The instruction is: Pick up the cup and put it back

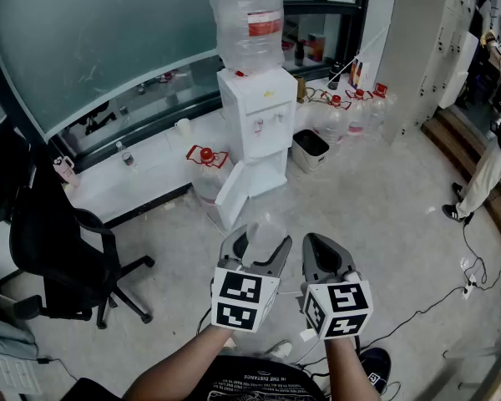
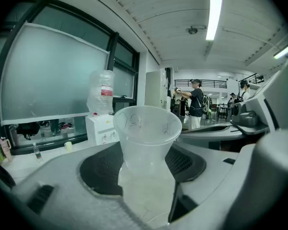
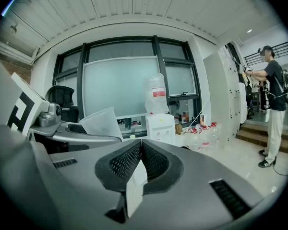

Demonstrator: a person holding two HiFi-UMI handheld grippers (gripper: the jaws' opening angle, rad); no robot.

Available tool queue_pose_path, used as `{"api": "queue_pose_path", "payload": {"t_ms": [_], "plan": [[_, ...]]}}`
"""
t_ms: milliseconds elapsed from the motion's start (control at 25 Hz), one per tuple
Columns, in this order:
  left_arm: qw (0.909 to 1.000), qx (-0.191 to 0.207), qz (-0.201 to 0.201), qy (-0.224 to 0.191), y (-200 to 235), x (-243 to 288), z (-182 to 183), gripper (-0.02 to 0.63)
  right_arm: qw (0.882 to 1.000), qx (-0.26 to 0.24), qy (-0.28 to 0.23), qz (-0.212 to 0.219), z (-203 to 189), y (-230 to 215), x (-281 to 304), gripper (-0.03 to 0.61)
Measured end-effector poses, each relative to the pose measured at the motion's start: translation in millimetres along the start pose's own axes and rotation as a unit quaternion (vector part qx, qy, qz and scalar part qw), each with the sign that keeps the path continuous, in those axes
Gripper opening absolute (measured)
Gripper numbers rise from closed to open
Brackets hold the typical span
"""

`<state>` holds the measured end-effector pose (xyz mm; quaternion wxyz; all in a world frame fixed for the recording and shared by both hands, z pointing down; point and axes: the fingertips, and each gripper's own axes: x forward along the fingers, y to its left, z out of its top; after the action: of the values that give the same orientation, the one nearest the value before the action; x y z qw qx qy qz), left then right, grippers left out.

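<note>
A clear plastic cup (image 2: 146, 138) is held upright, mouth upward, by the left gripper (image 1: 256, 242). Its fingers (image 2: 101, 169) are set wide and pressed against the cup's lower sides. The cup is carried in the air above the pale floor (image 1: 401, 224), well apart from the white water dispenser (image 1: 259, 124) (a large bottle (image 1: 249, 19) is seated on top of it). Nothing is held by the right gripper (image 1: 319, 242), just beside the left one; its fingers (image 3: 125, 162) are brought together, pad against pad. A black office chair (image 1: 58, 249) is seen at the left, and a standing person (image 1: 493, 165) at the far right.
</note>
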<state>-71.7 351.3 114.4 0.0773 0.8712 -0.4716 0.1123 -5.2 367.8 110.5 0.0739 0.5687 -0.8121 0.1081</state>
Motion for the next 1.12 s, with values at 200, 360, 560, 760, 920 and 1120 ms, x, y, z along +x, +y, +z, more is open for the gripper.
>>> {"api": "queue_pose_path", "payload": {"t_ms": [200,360,560,760,920,1120], "plan": [[1.0000,0.001,0.001,0.007,-11,14,-3,0.273,1.000,0.011,-0.004,0.002,-2,-17,0,0.021],[0.9999,0.005,0.005,0.009,-20,25,-4,0.273,1.000,0.014,-0.005,0.007,-5,-32,-1,0.021],[0.9999,0.000,0.009,0.014,-22,39,-6,0.273,1.000,0.019,-0.002,0.008,-8,-50,4,0.021],[0.9999,-0.003,0.005,0.016,-10,68,-2,0.274,1.000,0.021,0.005,0.006,-5,-67,32,0.021],[0.9998,-0.007,0.003,0.018,13,106,1,0.273,1.000,0.023,0.014,0.006,-3,-81,72,0.021],[0.9994,-0.015,-0.003,0.029,53,166,6,0.273,0.999,0.025,0.031,0.001,2,-103,140,0.021]]}}
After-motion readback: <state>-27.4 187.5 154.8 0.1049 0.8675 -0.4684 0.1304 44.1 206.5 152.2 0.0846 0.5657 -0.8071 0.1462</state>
